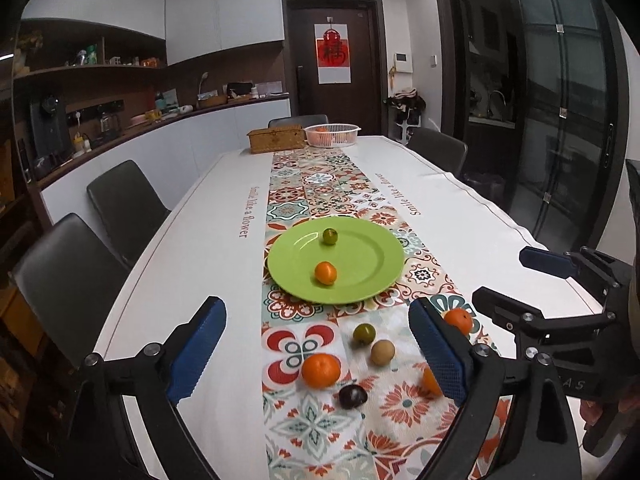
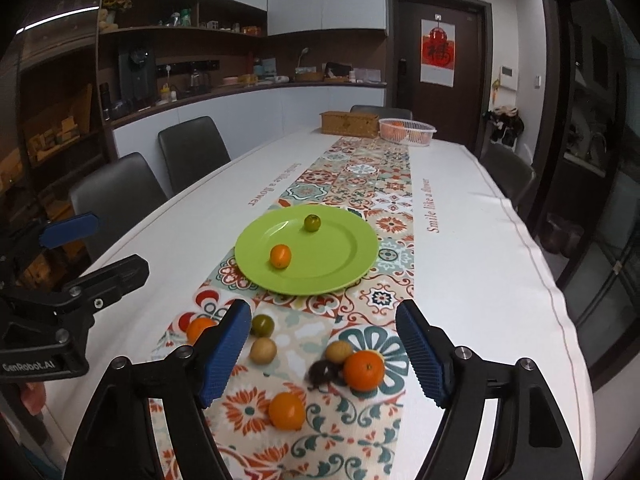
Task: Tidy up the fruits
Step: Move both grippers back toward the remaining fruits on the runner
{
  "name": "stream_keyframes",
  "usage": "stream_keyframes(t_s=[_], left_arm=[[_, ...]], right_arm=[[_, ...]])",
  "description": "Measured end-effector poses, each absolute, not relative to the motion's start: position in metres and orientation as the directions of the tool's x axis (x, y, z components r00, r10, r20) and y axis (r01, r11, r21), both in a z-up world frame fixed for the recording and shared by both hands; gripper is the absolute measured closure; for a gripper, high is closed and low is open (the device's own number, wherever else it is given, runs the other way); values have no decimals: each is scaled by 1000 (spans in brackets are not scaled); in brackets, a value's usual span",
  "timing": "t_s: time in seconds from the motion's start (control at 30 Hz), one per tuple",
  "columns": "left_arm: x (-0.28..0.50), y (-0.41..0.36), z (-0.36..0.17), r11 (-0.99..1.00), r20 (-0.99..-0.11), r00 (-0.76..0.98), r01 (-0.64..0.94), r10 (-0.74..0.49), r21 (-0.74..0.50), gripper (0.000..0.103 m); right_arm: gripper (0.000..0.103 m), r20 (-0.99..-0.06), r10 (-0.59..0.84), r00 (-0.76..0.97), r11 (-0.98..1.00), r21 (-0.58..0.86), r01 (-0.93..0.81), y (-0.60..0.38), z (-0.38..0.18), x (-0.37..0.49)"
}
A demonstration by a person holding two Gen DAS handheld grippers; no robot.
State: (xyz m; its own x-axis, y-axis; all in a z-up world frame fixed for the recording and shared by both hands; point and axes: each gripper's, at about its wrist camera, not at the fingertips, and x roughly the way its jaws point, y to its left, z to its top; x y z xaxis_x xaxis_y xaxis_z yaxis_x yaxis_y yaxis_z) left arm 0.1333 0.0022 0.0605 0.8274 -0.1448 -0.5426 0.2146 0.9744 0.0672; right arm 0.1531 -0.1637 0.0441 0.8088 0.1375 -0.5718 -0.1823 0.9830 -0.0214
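A green plate (image 1: pixel 360 280) (image 2: pixel 340 264) sits mid-table on the patterned runner and holds a small orange (image 1: pixel 325 273) (image 2: pixel 280 256) and a green citrus (image 1: pixel 330 236) (image 2: pixel 312 223). Nearer me, several loose fruits lie on the runner: oranges (image 1: pixel 321 370) (image 2: pixel 363 370), a green one (image 1: pixel 364 333) (image 2: pixel 262 325), tan ones (image 1: pixel 382 353) (image 2: pixel 338 351) and a dark purple one (image 1: pixel 353 396) (image 2: pixel 322 372). My left gripper (image 1: pixel 316 304) (image 2: pixel 116 244) hovers open above them, nothing between its blue pads. My right gripper (image 2: pixel 323 306) (image 1: pixel 516 276) is beside it, also open and empty.
At the table's far end stand a white basket (image 1: pixel 332 135) (image 2: pixel 408 131) holding oranges and a wicker box (image 1: pixel 276 140) (image 2: pixel 350 123). Dark chairs (image 1: pixel 128 204) (image 2: pixel 192 152) line the left side, and another chair (image 1: pixel 438 148) is at the right. A counter runs along the left wall.
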Motion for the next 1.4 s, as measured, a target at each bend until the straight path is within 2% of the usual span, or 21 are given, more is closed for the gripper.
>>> stream_keyframes(t_s=[0.13,0.3,0.57,0.7,1.0,1.23,1.4], left_arm=[[117,5,53,976,-523,842,203,-130,83,9],[110,6,35,972,-544,827,220,-142,80,9],[106,3,8,960,-555,812,270,-183,78,9],[110,3,-9,954,-588,784,292,-196,71,10],[129,1,-42,941,-674,702,336,-230,30,28],[146,-6,-56,932,-713,651,362,-261,-10,43],[156,-11,-62,930,-732,628,368,-264,-20,50]], right_arm=[[28,-554,139,821,981,-34,-189,-159,39,136],[28,-563,134,816,980,-48,-194,-158,26,122],[28,-637,161,754,978,-2,-210,-159,-7,122],[28,-665,153,731,978,-5,-210,-157,-21,125],[30,-720,164,674,972,3,-233,-151,-49,138],[39,-743,165,648,969,0,-246,-145,-60,152],[45,-757,160,634,969,-2,-248,-145,-66,159]])
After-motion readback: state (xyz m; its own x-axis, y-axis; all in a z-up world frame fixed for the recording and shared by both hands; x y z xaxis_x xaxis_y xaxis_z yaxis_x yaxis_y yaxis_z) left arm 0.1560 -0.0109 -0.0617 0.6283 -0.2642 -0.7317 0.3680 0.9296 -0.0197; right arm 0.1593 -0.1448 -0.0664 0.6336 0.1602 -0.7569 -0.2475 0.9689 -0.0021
